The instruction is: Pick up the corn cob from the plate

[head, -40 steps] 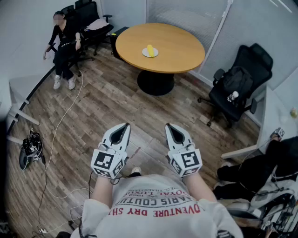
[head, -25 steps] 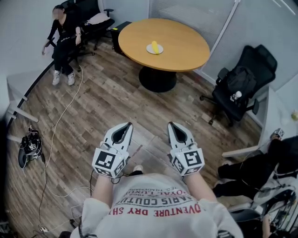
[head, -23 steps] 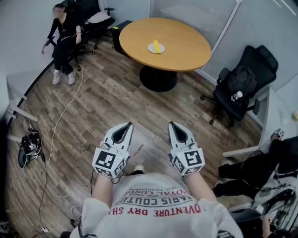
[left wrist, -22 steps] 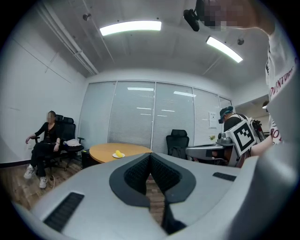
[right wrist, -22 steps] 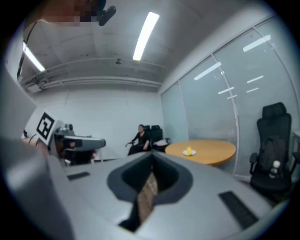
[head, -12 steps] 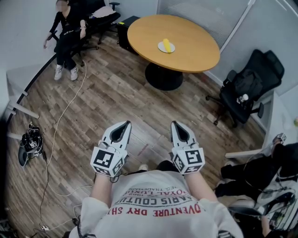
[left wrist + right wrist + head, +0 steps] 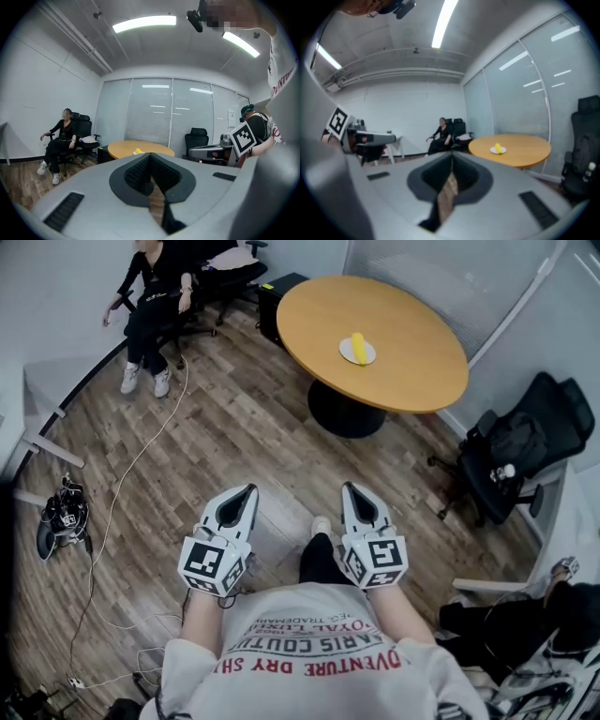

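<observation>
The plank floor (image 7: 234, 427) spreads out below you, and the round wooden table (image 7: 412, 371) stands far off to the right. Near you, your left gripper (image 7: 246, 493) and right gripper (image 7: 349, 489) hang side by side, each with jaws pressed together on nothing. A small white plate (image 7: 368, 354) sits mid-table. The yellow corn cob (image 7: 357, 343) lies on it, well apart from both grippers.

You hold your left gripper (image 7: 246, 493) and right gripper (image 7: 350, 489) side by side before your chest, jaws together, both empty.
</observation>
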Tool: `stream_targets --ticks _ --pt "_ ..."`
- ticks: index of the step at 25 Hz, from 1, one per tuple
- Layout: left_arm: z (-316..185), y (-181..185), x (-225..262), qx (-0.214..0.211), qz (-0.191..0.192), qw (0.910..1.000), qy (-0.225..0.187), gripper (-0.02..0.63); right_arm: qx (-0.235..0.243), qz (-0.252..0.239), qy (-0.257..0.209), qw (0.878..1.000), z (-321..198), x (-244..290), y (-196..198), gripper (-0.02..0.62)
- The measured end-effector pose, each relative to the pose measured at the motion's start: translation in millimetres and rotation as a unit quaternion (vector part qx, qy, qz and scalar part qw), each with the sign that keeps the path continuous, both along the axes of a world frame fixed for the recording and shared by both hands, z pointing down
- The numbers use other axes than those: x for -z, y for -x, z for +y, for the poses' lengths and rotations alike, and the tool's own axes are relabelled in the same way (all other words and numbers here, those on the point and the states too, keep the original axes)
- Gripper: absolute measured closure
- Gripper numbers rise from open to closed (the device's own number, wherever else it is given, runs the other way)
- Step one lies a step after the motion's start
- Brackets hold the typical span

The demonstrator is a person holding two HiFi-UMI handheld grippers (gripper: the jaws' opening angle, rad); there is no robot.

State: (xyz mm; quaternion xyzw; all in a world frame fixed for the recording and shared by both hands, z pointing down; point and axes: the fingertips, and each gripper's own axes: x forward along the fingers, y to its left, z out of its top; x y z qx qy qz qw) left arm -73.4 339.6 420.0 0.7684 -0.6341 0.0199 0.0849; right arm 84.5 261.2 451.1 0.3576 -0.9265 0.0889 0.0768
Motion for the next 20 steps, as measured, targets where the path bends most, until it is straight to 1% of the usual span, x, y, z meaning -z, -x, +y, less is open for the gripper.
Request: stream_targets --ticks 6,12,16,20 --pt "-81.1 4.9 8.9 0.018 -0.012 0.9998 -0.001 0.571 0.010 -0.022 0.004 1.000 -95.4 12.9 8.2 0.566" --pt "-180.3 -3.9 15.9 0.024 -0.012 0.9996 -0.012 0.571 0.031 -0.011 -0.014 0.999 -187.4 20.8 4.1 0.566" --pt "-239.2 -14.3 15.7 0.019 -0.012 0.9996 -0.016 0.571 0.030 -0.008 -0.018 0.999 -244.3 21.3 -5.8 0.566" --pt "-275.0 -19.0 1.3 0.002 -0.011 0.9999 0.000 0.571 0.014 0.000 0.000 1.000 -284.6 7.7 -12.6 0.566"
